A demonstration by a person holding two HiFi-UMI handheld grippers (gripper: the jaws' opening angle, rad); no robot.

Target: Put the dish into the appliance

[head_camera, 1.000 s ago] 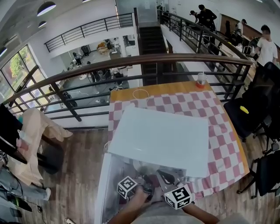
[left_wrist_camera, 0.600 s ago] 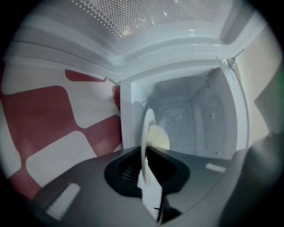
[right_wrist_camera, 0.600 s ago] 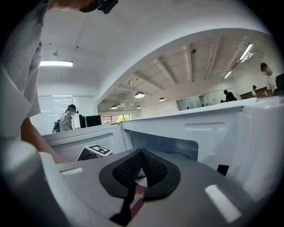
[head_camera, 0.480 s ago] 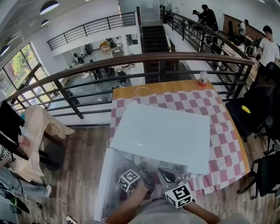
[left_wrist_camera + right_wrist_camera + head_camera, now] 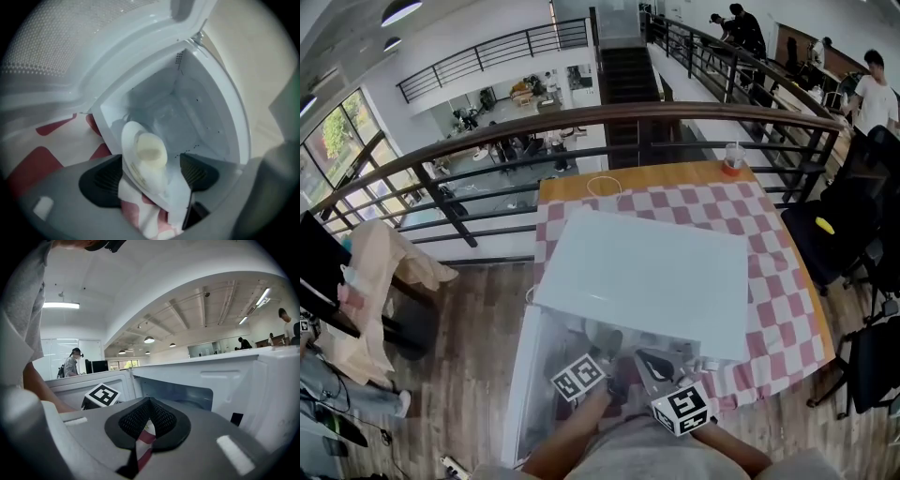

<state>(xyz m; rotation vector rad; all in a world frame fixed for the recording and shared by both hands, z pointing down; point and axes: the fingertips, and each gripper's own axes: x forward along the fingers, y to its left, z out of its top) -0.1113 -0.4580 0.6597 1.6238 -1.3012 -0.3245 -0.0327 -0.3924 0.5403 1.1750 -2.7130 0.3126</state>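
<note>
Between the jaws of the left tool [image 5: 150, 177], just opened wide, stands the dish [image 5: 140, 154].

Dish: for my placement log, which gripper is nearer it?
Left. The left gripper, jaws just opened, straddles the dish; the right gripper, shut, sits alongside, seeing no dish.

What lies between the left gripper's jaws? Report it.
The left gripper has just been opening its jaws. Between them, in the left gripper view, a white dish stands tilted on edge, with a pale lump on it.
</note>
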